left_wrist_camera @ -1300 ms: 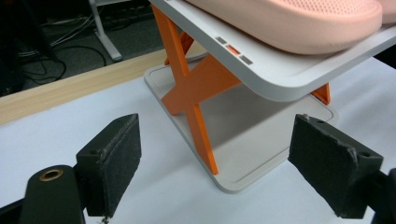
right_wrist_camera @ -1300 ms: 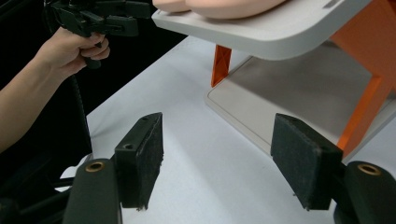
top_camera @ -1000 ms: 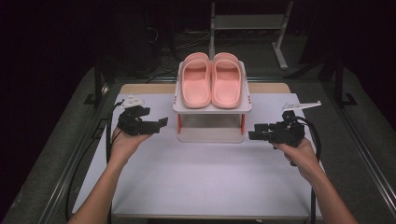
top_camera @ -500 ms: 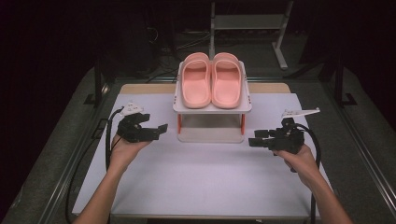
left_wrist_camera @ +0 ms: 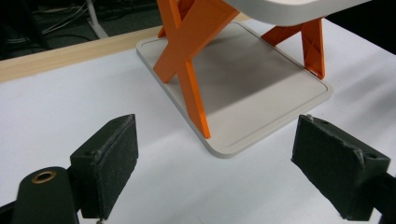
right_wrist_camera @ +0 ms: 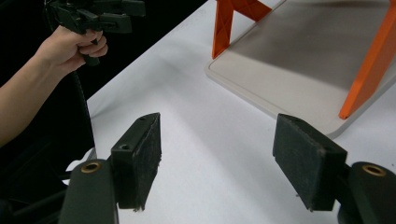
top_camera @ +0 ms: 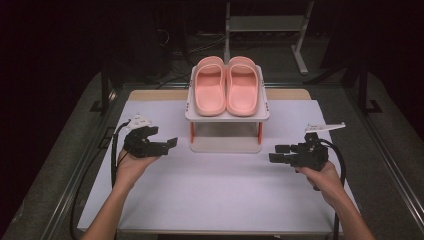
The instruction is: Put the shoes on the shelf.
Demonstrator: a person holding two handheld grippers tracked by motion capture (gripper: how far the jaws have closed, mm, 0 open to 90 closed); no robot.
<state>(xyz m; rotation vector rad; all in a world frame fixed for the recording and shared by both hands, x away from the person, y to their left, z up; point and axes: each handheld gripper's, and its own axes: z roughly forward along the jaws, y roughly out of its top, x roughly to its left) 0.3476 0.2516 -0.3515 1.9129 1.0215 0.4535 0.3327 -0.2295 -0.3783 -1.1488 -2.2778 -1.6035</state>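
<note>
The table (top_camera: 165, 200) carries a two-tier rack (top_camera: 227, 116) near its far edge, centred between the side edges. A pair of pink slippers (top_camera: 226, 86) lies side by side on the rack's top shelf; the bottom shelf (left_wrist_camera: 261, 88) is bare.

Since a second ago both hands have drawn back from the rack toward the near edge, the right gripper (top_camera: 274, 153) sinking a little and the left gripper (top_camera: 171, 143) drifting toward the left edge. Both point inward at the rack, apart from it. Each stands with jaws wide apart, nothing between them.

That reads as a retreat: the slippers look placed, and the work seems finished or between steps.
</note>
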